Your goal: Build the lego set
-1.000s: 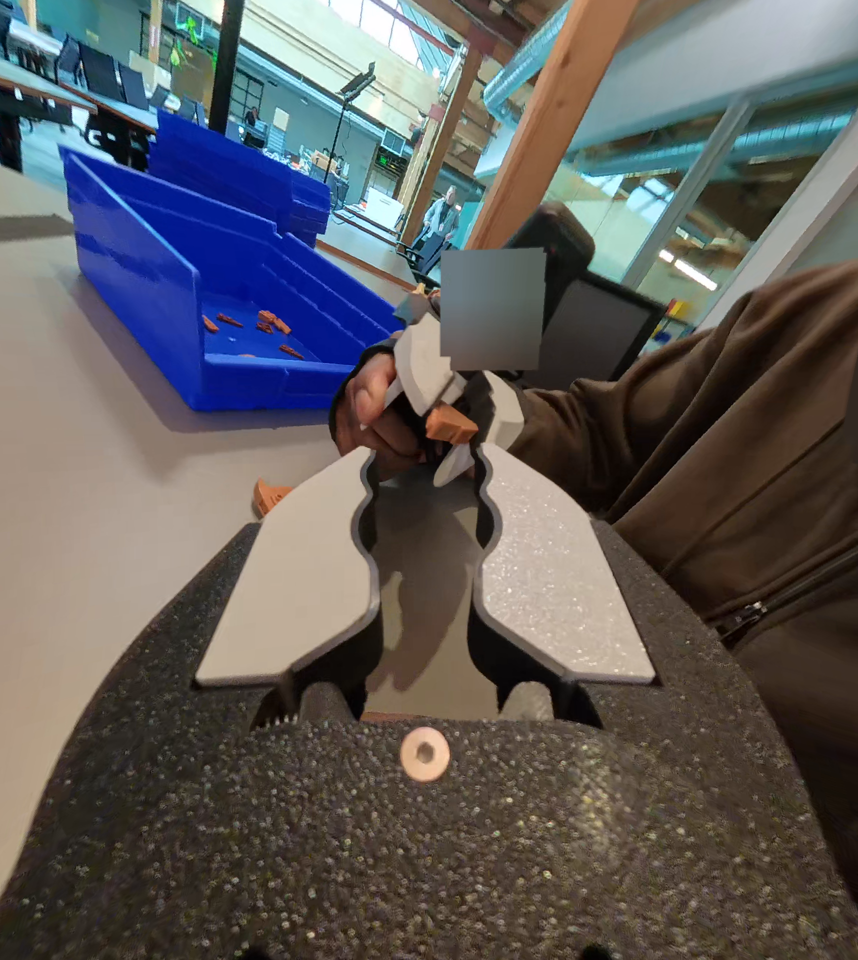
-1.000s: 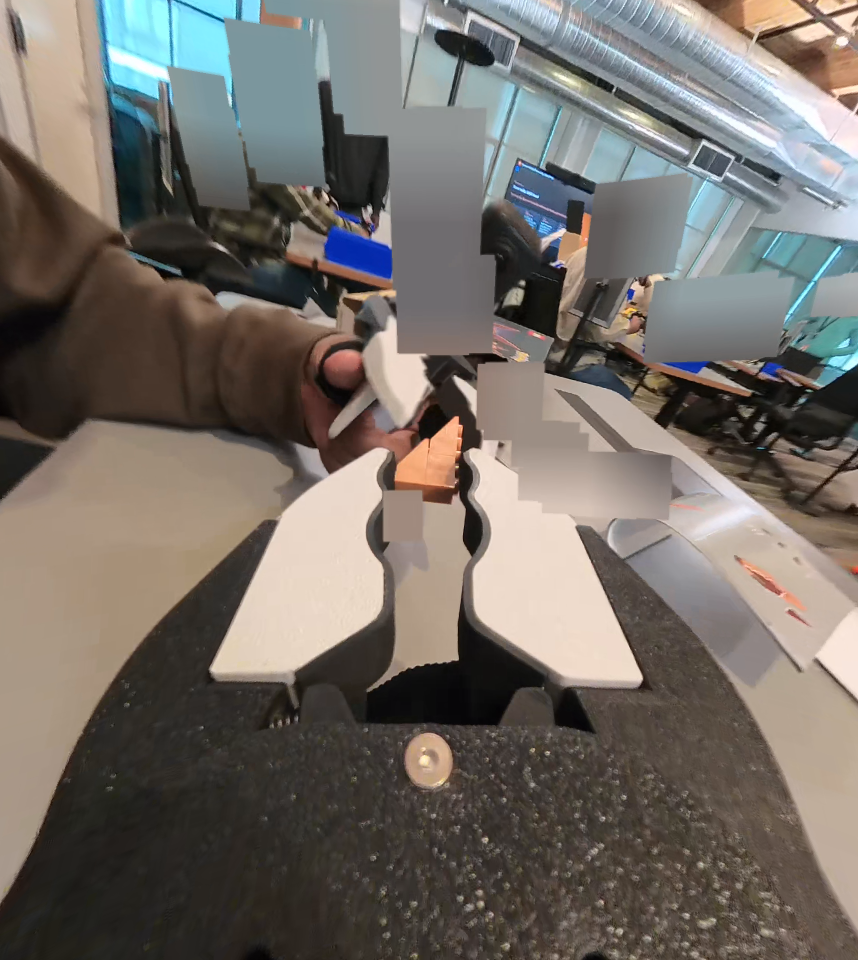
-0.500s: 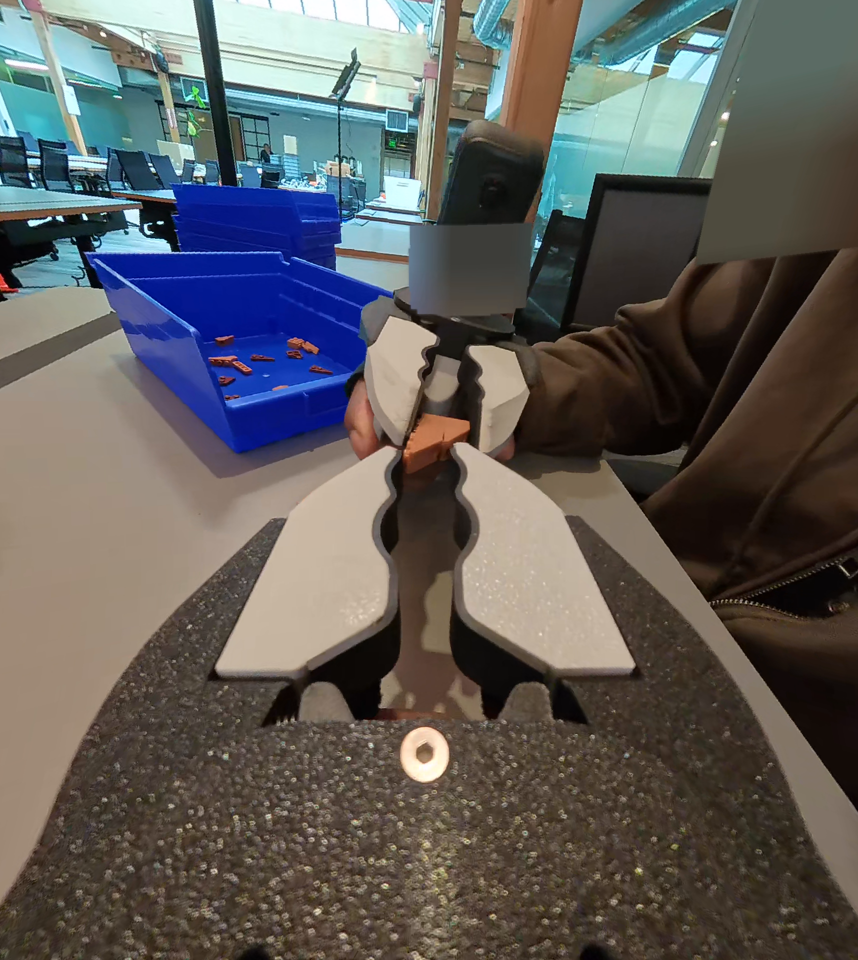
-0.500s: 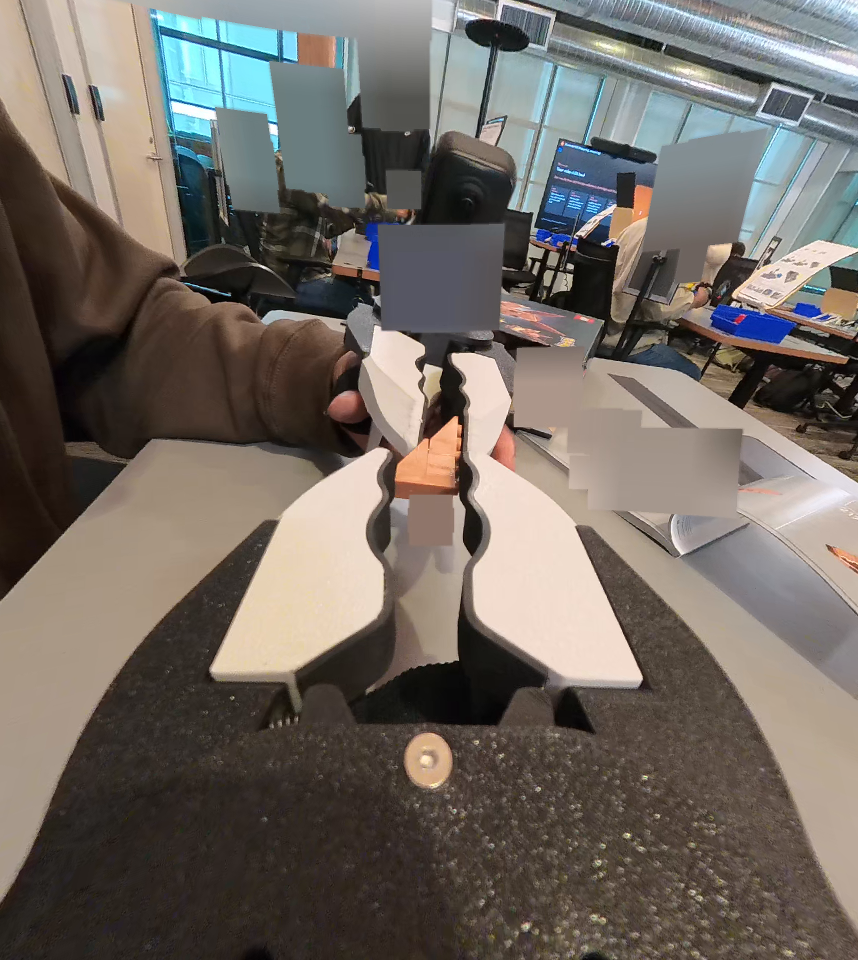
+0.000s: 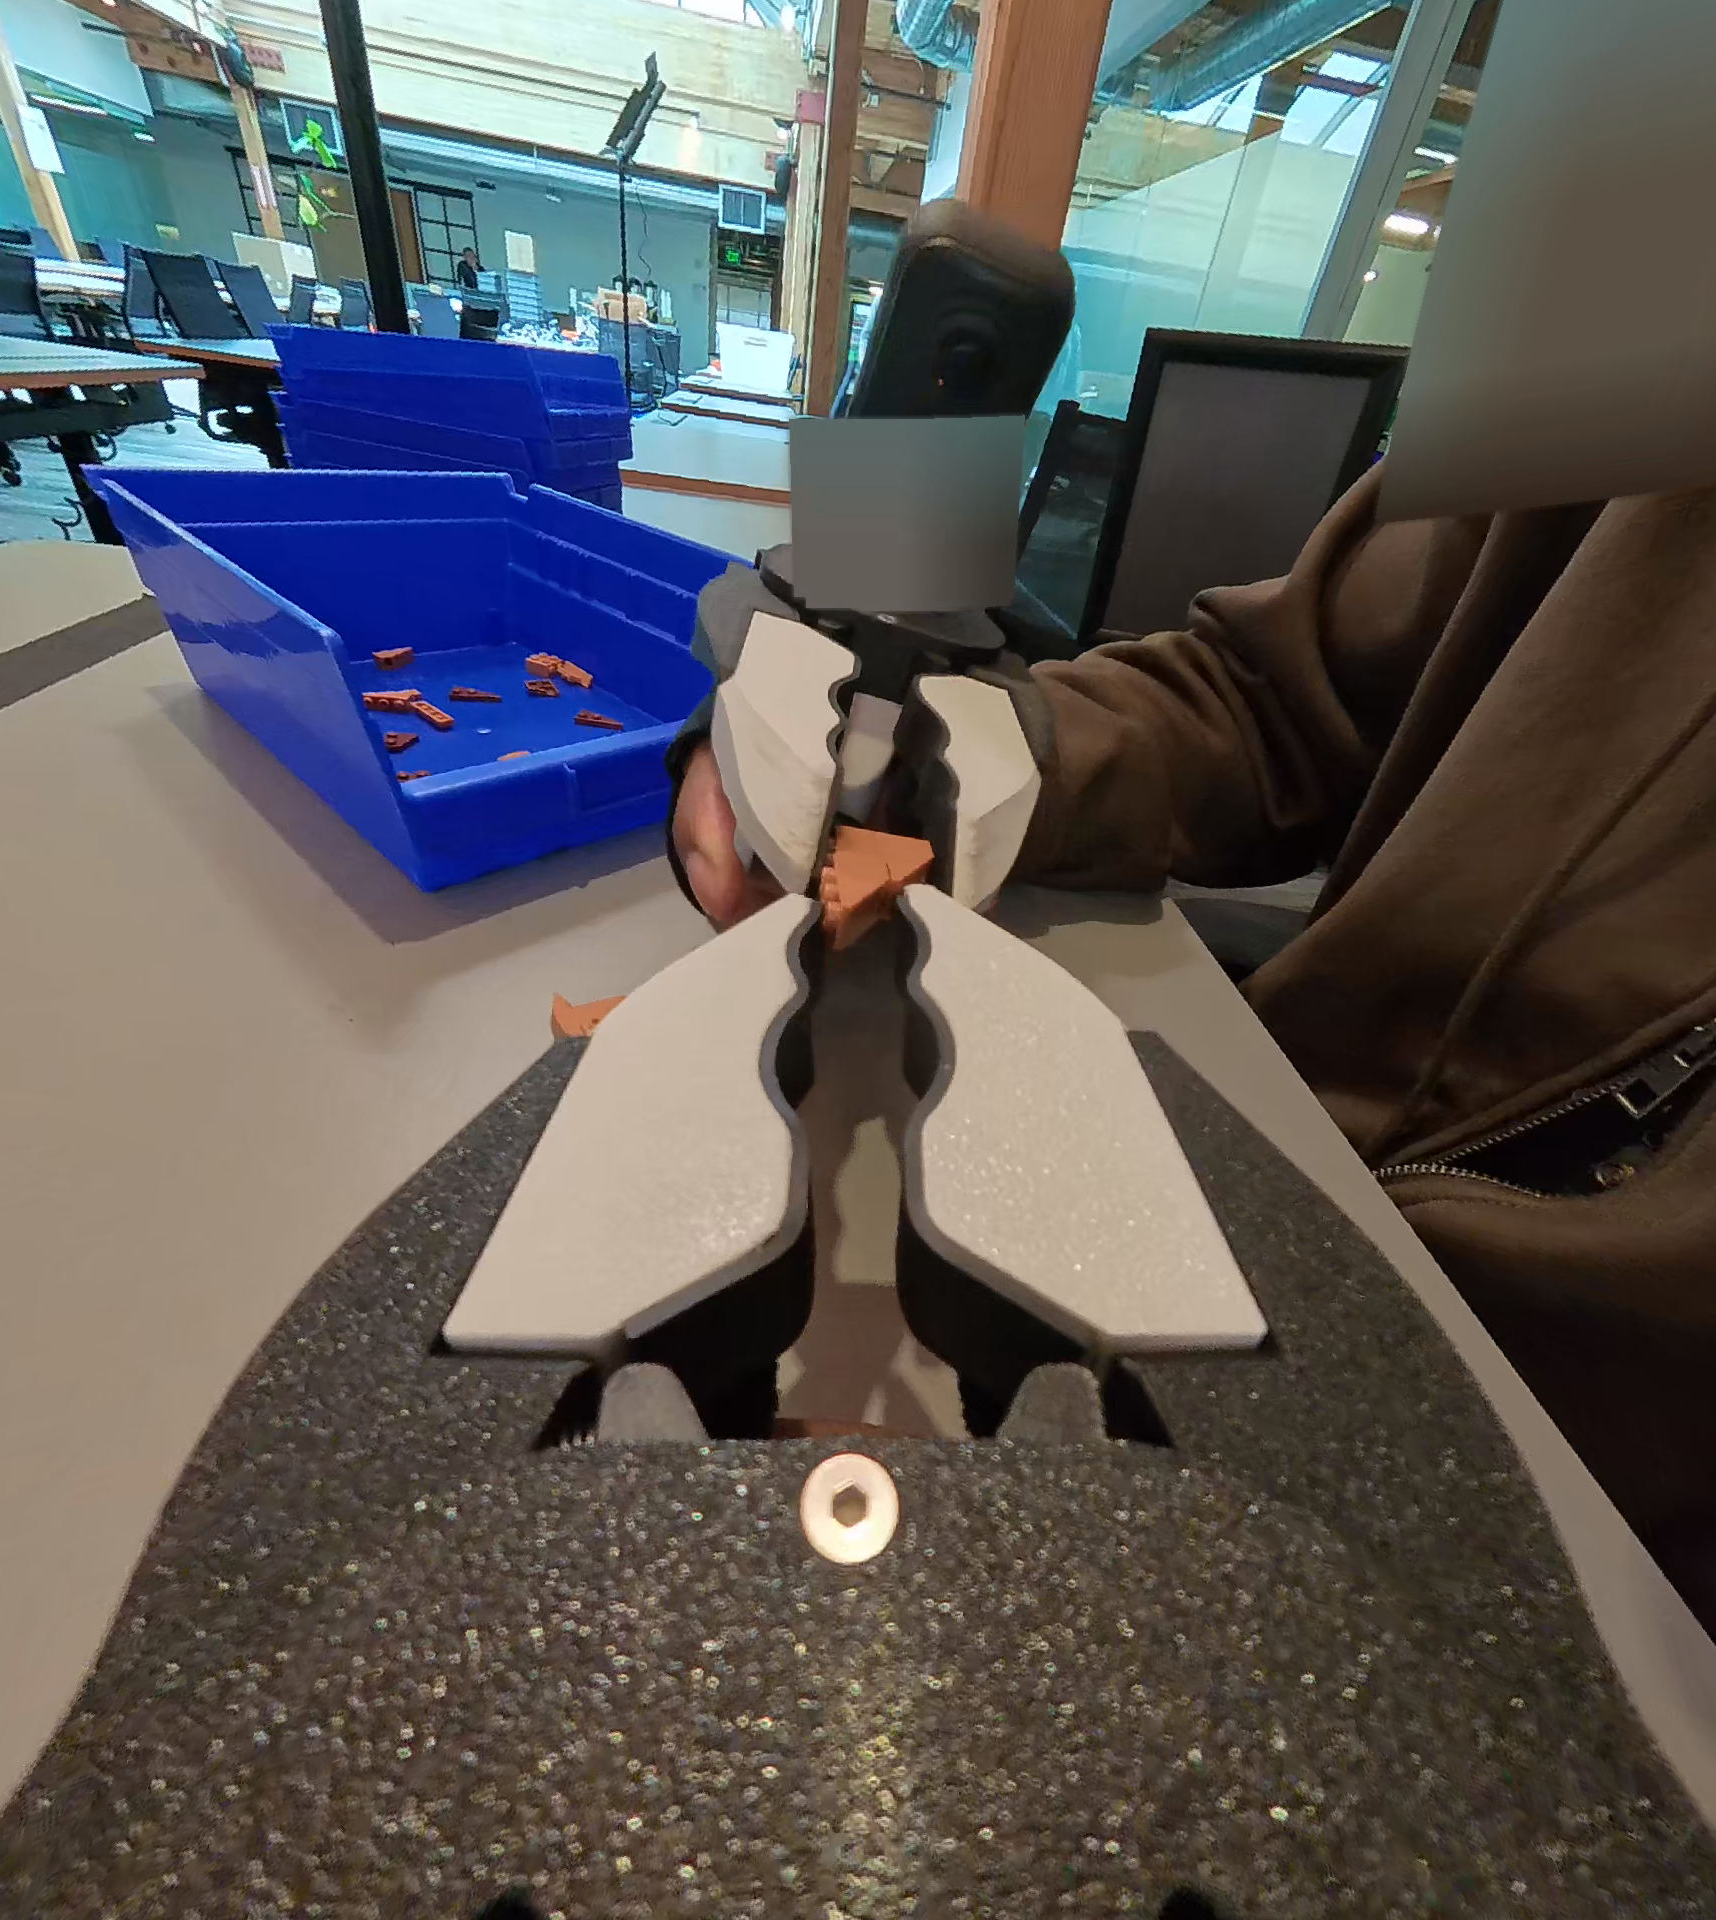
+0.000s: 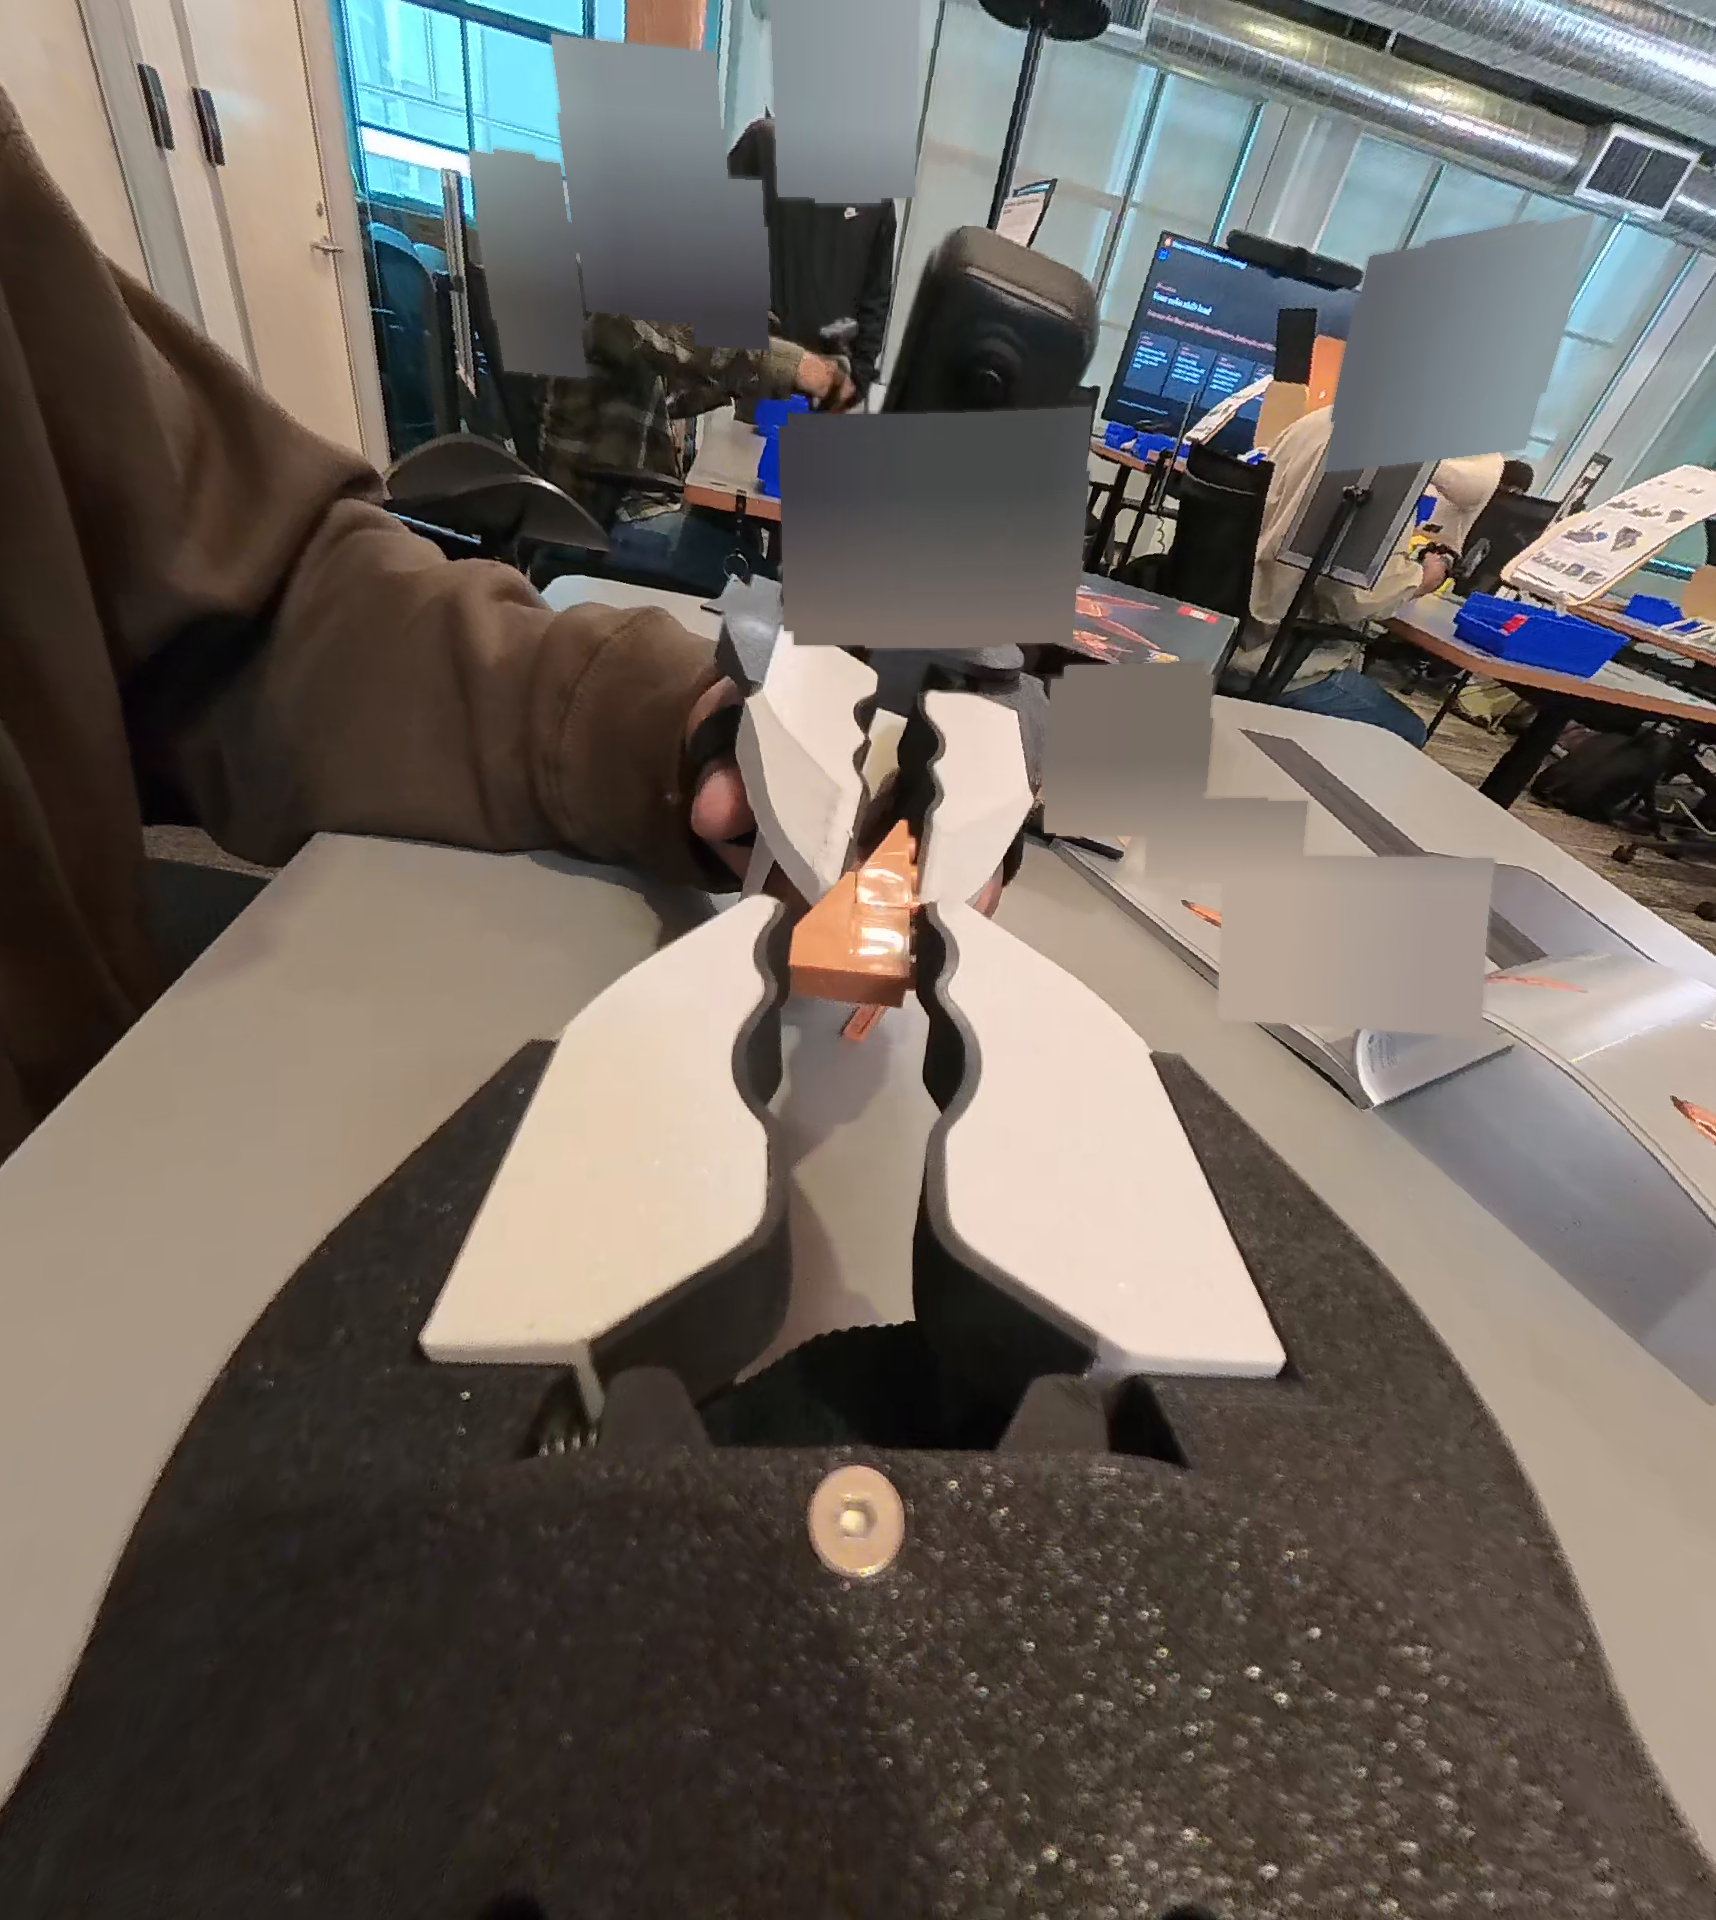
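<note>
The left claw (image 5: 859,914) and the right claw (image 6: 849,920) meet tip to tip above the grey bench (image 5: 158,1039), each seen head-on in the other's view. The right claw is clamped on an orange lego assembly (image 6: 859,930), a wedge-shaped stack of plates whose wide end sits between its tips and whose narrow end runs toward the left claw (image 6: 885,790). In the left wrist view the same lego assembly (image 5: 869,878) shows studs and a stepped edge, gripped by the right claw (image 5: 869,769) that hangs down in front. The left claw's tips are close together at the assembly's near end; whether they pinch it or only touch cannot be told. A thin orange strip (image 6: 862,1018) hangs just under the assembly, seen only in the right wrist view.

A hand (image 5: 708,842) in a brown sleeve (image 5: 1197,748) holds the right claw's handle; the other hand (image 6: 719,790) holds the left one.

Only the left wrist view shows a loose orange lego piece (image 5: 584,1013) on the bench beside the left claw's left finger, and, farther off, a blue bin (image 5: 314,665) with scattered small orange pieces (image 5: 480,696) on its floor, with a stack of blue bins (image 5: 449,416) behind it. Only the right wrist view shows an open instruction booklet (image 6: 1612,1091) lying on the bench to the right.

The room is an open workshop with wooden posts, glass walls, exposed ducts, dark chairs, a lit monitor (image 6: 1218,343) and other benches where people sit.
</note>
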A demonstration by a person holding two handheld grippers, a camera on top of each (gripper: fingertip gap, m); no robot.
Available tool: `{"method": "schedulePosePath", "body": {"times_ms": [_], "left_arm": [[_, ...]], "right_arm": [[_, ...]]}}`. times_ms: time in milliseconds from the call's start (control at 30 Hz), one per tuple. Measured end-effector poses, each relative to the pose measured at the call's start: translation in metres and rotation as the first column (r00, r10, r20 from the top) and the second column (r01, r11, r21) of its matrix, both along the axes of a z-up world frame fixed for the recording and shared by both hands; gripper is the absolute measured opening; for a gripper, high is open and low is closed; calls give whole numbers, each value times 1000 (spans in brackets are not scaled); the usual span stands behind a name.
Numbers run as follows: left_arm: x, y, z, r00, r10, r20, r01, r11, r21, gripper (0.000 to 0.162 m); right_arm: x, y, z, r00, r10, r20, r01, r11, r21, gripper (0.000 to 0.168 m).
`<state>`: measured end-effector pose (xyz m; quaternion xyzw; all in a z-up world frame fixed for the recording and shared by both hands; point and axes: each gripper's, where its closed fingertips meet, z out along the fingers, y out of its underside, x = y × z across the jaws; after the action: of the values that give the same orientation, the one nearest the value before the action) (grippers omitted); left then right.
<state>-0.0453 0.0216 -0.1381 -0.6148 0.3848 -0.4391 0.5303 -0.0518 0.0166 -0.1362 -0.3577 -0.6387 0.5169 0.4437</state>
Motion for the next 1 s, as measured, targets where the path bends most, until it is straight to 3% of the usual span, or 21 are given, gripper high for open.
{"method": "schedulePosePath", "body": {"times_ms": [300,600,833,1000], "left_arm": [[-1,-5,1,995,-70,66,76,993,-94,11],[0,12,2,972,28,231,52,942,-332,28],[5,16,4,939,56,340,96,905,-415,21],[10,17,5,926,64,372,108,900,-422,10]], "right_arm": [[-2,-5,1,1000,-5,-5,6,999,53,22],[-7,21,9,966,-233,-110,253,939,231,23],[-9,24,8,933,-311,-178,357,851,386,23],[-11,25,6,921,-335,-200,389,825,410,23]]}}
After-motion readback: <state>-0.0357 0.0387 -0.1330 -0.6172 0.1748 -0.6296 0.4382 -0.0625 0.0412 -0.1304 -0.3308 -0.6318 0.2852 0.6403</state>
